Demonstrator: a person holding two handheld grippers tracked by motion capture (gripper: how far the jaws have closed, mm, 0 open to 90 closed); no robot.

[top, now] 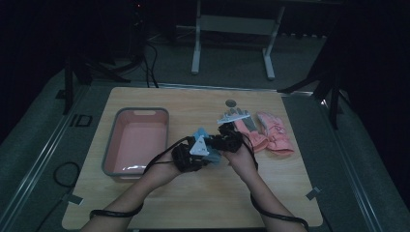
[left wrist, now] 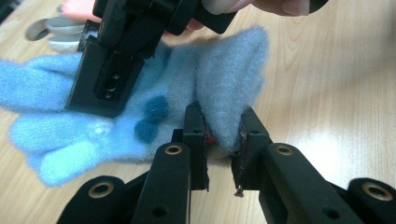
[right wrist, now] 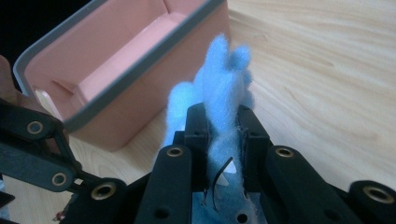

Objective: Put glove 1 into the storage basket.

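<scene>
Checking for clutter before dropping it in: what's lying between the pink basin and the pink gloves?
In the high view, both grippers holding the blue fleece glove sit between the pink basin and pink gloves.

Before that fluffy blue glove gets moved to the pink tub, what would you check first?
1. Left tool clamped on the blue glove: ok.
2. Right tool clamped on the glove: ok.
3. Pink tub has nothing in it: ok.
4. Way from glove to tub free: ok.
5. Pink gloves lie apart from the blue one: ok.
6. Glove fully lifted off the table: cannot tell.
</scene>
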